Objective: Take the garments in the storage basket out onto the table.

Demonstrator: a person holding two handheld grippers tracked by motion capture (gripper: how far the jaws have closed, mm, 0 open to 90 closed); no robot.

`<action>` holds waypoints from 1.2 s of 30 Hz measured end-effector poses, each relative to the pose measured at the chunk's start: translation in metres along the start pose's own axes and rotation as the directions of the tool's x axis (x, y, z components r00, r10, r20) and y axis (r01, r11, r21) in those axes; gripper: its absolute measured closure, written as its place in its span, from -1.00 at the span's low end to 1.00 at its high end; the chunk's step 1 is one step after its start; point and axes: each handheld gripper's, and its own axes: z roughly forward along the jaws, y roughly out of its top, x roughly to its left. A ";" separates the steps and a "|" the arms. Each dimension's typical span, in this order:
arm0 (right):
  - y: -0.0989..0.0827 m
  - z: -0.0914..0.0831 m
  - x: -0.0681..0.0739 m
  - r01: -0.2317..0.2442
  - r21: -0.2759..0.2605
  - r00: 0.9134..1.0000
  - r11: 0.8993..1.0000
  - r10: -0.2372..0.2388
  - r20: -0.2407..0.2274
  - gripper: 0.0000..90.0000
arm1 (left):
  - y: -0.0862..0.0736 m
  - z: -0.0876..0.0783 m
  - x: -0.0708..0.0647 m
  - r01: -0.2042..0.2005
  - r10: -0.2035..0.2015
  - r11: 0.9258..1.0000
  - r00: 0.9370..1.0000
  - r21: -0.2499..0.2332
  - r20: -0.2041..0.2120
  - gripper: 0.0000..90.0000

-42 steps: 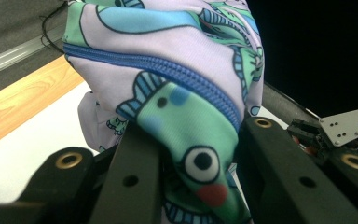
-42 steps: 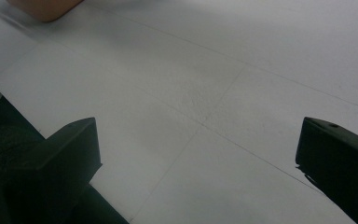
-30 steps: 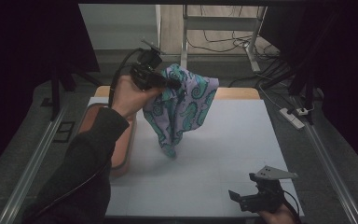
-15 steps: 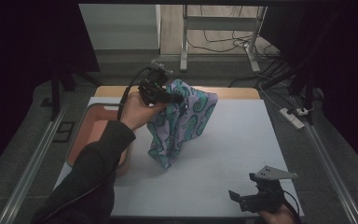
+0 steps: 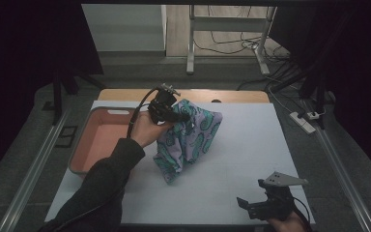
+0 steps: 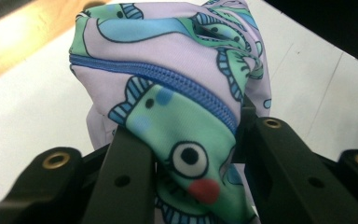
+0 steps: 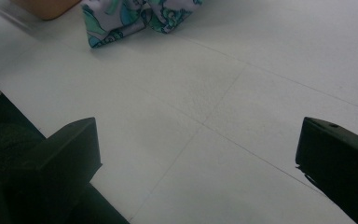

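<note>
**One fish-print pouch in the left claw**

One zippered fabric pouch [image 5: 188, 137] hangs from the left claw [image 5: 181, 117], whose jaws, just easing apart, pinch its bunched top; its lower end touches the white tabletop [image 5: 251, 159] beside the pink tray [image 5: 84, 145]. The right claw [image 5: 251, 205] rests spread, well apart.

A soft fabric pouch [image 5: 188, 137] in lilac, printed with green and blue cartoon fish and closed by a blue zipper [image 6: 168, 79], hangs crumpled above the left half of the white table surface [image 5: 251, 159], just right of the orange tray [image 5: 84, 145]. Its upper part is bunched between the jaws of the left gripper [image 5: 174, 113], with the zipper running slantwise across the gathered top. Its lower end narrows to a drooping corner that reaches the white surface; the right gripper view shows that end lying there.
</note>
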 end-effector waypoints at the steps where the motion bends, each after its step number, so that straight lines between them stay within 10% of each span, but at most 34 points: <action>1: 0.000 0.000 0.000 0.001 -0.001 1.000 1.000 -0.001 0.001 -1.00 | -0.002 0.003 0.001 0.006 -0.006 1.000 1.000 0.004 0.003 0.54; 21: 0.000 0.001 0.000 0.000 0.005 1.000 1.000 0.000 0.001 -1.00 | -0.044 0.069 0.004 0.021 -0.017 0.992 0.999 0.127 -0.034 0.37; 36: 0.000 0.001 0.000 -0.001 0.008 1.000 1.000 0.001 -0.002 -1.00 | -0.067 0.099 0.004 0.067 -0.058 0.985 0.997 0.158 -0.060 -0.25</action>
